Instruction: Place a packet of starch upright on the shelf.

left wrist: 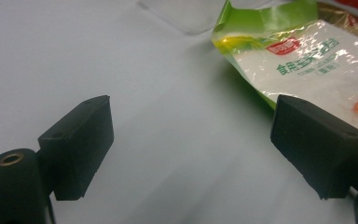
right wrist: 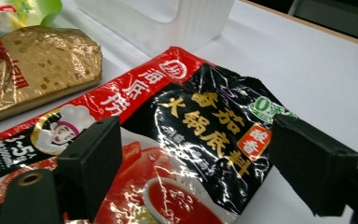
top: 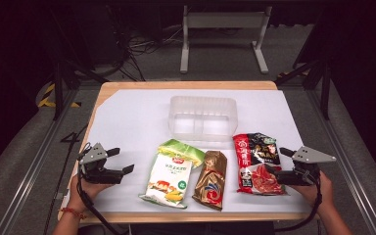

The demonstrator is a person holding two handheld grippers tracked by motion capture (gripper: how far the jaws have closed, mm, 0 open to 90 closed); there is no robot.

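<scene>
A: Your right gripper point(top: 280, 167) sits at the right edge of the red-and-black soup-base packet point(top: 257, 164), jaws spread wide and holding nothing. In the right gripper view the packet point(right wrist: 186, 140) lies flat between them, which suggests you are lining up to pinch it.

B: And the left?

A: Your left gripper point(top: 120, 161) rests on the white sheet point(top: 127, 117), jaws just as wide, empty, aimed toward the green-topped corn packet point(left wrist: 307, 60) just beside it. The gold packet point(top: 210, 178) lies between the two others. All three lie near the clear plastic bin point(top: 203, 117) behind them, probably their destination.
</scene>
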